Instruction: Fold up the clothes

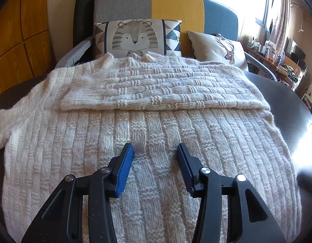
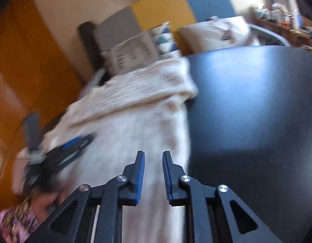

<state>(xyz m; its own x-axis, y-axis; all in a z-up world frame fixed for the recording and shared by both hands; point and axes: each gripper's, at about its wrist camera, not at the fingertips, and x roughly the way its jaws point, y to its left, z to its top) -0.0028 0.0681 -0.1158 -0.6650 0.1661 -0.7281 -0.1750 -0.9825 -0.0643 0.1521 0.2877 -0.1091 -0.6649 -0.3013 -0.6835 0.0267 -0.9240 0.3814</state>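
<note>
Cream chunky-knit sweater (image 1: 156, 125) lies spread flat on the dark round bench (image 1: 287, 101), one sleeve (image 1: 160, 93) folded across the chest, the other sleeve (image 1: 20, 121) still trailing off toward nine o'clock. The left gripper (image 1: 155, 151) sits over the lower body of the knit, jaws apart and holding nothing. The right gripper (image 2: 153, 158) has its jaws narrowly apart and empty over the sweater's three o'clock edge; that view is smeared, so whether the pads brush the wool is uncertain.

Risks, as I judge them: a loose, fuzzy knit snags on ribbed pads, so a pinch may catch one layer only and drag the folded sleeve askew. Pulling the hem up could slide the whole garment toward the tiger-print cushion (image 1: 135, 36) at twelve o'clock.
</note>
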